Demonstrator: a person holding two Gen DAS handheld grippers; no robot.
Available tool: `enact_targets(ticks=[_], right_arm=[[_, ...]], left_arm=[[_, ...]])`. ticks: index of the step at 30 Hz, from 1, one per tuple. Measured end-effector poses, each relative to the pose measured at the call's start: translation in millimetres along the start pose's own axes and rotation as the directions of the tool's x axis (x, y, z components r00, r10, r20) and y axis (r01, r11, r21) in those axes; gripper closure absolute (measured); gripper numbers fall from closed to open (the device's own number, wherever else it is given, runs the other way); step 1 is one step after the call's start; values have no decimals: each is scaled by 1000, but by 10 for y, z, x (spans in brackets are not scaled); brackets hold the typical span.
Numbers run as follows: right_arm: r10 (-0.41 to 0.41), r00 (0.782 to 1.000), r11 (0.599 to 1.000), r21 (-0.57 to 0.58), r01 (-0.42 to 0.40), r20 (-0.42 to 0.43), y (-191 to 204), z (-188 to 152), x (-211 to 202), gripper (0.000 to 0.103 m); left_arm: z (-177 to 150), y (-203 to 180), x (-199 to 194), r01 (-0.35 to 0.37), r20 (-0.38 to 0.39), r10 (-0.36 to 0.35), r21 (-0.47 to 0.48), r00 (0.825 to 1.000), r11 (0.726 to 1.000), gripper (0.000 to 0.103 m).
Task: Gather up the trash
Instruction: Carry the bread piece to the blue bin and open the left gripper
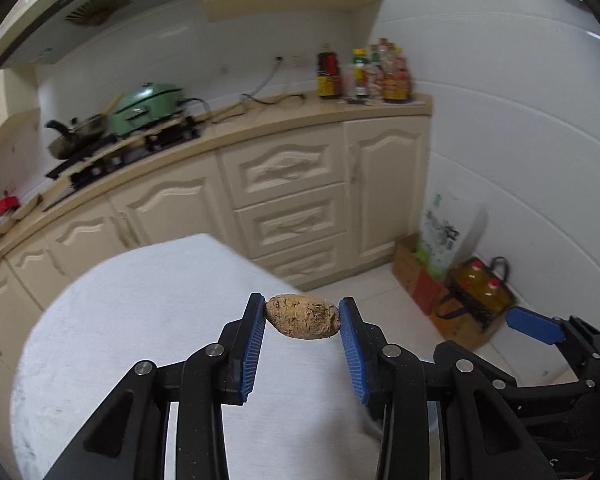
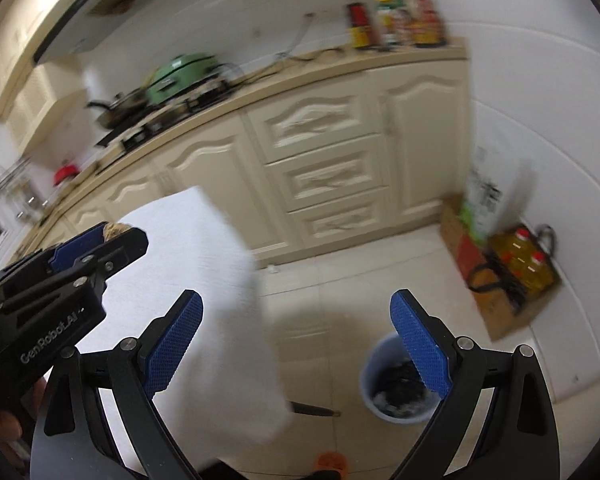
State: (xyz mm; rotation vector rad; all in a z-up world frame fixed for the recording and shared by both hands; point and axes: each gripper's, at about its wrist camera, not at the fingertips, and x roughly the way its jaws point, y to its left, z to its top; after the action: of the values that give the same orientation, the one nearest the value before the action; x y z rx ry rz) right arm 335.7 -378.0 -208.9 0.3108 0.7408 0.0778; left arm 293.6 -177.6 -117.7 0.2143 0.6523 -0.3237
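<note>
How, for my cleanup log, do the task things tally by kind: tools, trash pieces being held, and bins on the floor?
Tools: 2, the left tool and the right tool
Trash pieces held: 1, the brown lump in the left tool
Bins: 1, the blue bin on the floor
Total: 4

Left gripper (image 1: 302,316) jaws clamped; right gripper (image 2: 296,340) jaws spread wide

A: Lighting's bright and even, no real glare, fisheye bends the cabinets (image 1: 284,184) hard.
B: Right wrist view is smeared with motion blur (bottles (image 2: 396,20) especially), dark vignette corners.
</note>
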Motion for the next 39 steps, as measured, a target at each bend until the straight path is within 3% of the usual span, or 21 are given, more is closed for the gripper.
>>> enact_targets(ticks=[5, 9, 14, 18, 20, 27, 30, 37, 39], right_arm=[[-91, 996, 990, 105, 91, -7, -756, -169, -174, 7], [-151, 988, 972, 177, 154, -35, -1322, -319, -134, 6], [-216, 968, 934, 263, 242, -124, -2028, -649, 216, 7], [-223, 948, 903, 319, 288, -226, -2478, -999, 666, 7], [-220, 931, 886, 340, 315, -291, -2683, -1216, 952, 7], [-163, 873, 849, 385, 361, -459, -3138, -1917, 1910, 7], [-159, 848, 836, 389, 388, -505, -3244, -2174, 2234, 7], [-179, 746, 802, 344, 488, -641, -3445, -2849, 2908, 15], [-173, 725, 796, 339, 502, -667, -3478, -2960, 3007, 26]], left_arm=[[-37, -648, 249, 92, -30, -90, 57, 995, 994, 69], [-68, -1114, 662, 157, -64, -152, 77, 986, 985, 69], [-271, -1581, 1438, 206, -145, -190, 100, 971, 973, 69], [-492, -1790, 2202, 245, -243, -214, 107, 946, 964, 69], [-665, -1801, 2624, 255, -324, -211, 99, 922, 962, 69], [-988, -1735, 4044, 228, -469, -159, 92, 869, 969, 69], [-1132, -1897, 4552, 206, -515, -133, 87, 847, 975, 69], [-1561, -2054, 5396, 152, -595, -60, 106, 802, 983, 69], [-1629, -2095, 5526, 145, -599, -44, 121, 799, 982, 69]])
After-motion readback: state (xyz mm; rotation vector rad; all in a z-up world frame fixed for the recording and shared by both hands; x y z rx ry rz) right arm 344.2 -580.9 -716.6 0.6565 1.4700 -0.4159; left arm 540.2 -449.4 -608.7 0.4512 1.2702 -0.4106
